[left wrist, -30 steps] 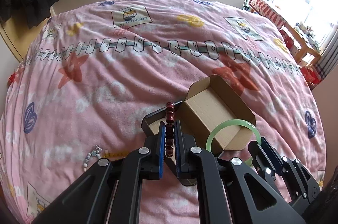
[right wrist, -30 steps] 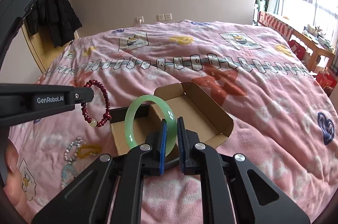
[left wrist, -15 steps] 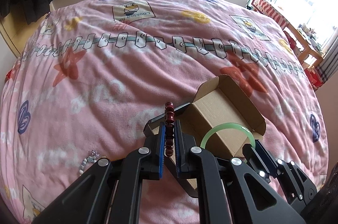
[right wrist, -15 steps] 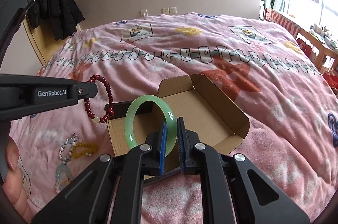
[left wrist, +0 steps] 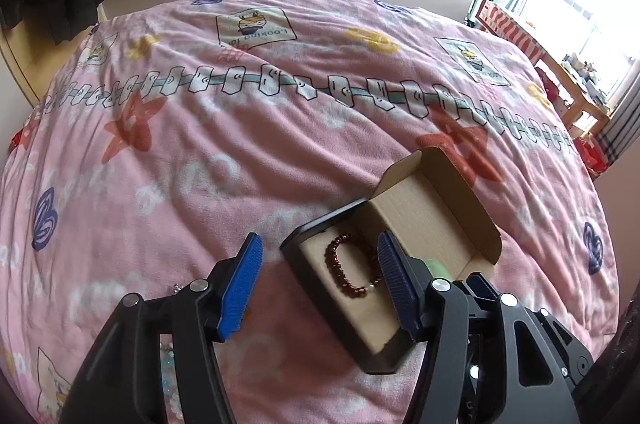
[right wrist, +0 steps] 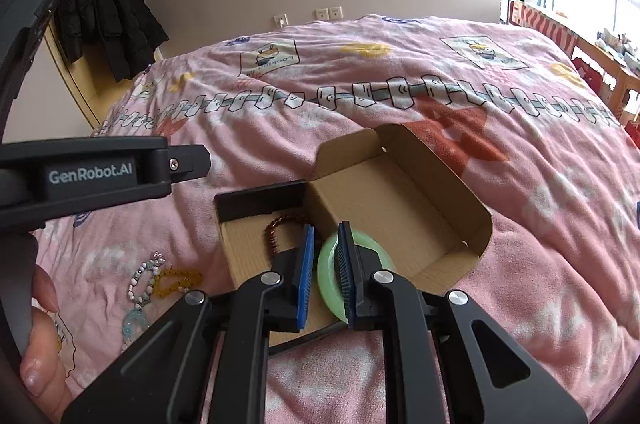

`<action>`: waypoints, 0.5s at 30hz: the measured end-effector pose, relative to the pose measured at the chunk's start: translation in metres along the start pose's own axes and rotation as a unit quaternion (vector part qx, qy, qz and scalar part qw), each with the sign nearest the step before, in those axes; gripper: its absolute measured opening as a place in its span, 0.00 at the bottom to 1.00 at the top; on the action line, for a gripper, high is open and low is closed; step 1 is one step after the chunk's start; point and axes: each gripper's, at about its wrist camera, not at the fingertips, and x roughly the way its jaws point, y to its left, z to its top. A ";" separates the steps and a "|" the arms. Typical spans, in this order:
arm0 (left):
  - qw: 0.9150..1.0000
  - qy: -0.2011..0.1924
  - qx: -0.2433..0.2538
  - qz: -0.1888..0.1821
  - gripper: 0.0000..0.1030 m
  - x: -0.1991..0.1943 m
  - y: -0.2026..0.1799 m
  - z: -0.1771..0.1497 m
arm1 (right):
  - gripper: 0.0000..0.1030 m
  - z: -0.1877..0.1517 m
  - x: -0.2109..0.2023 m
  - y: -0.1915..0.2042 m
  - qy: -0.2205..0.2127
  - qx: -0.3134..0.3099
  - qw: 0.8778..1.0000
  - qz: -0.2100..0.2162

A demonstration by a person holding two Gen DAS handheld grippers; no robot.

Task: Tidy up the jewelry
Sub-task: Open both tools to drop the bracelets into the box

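Note:
An open cardboard box (left wrist: 436, 212) (right wrist: 400, 192) with a black rim lies on the pink bedspread. A dark red bead bracelet (left wrist: 344, 266) (right wrist: 280, 224) rests on the box floor at its near left end. My left gripper (left wrist: 318, 284) hovers over it; its jaws are opening wide and nothing is between them. A green jade bangle (right wrist: 360, 244) (left wrist: 436, 266) lies tilted low in the box. My right gripper (right wrist: 326, 272) straddles the bangle's rim; its jaws are opening slightly and the pads are no longer pressing on it.
Several loose bracelets lie on the bedspread left of the box: a white beaded one (right wrist: 140, 280), an amber one (right wrist: 180, 278) and a pale blue one (right wrist: 132, 320). A person's hand (right wrist: 40, 364) holds the left gripper's handle. Dark coats (right wrist: 108, 20) hang by the far wall.
The left jaws opened and the red bead bracelet dropped from them into the box. The green bangle went from upright in the right pads to lying low in the box.

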 end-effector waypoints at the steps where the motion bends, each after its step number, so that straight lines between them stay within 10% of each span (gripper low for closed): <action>1: 1.000 0.005 -0.005 -0.002 0.59 0.002 0.002 -0.001 | 0.13 0.000 -0.001 -0.001 -0.001 0.003 1.000 0.005; 15: 0.999 0.031 -0.018 -0.006 0.59 0.005 0.014 -0.015 | 0.15 0.006 -0.030 -0.041 -0.009 0.106 0.992 0.064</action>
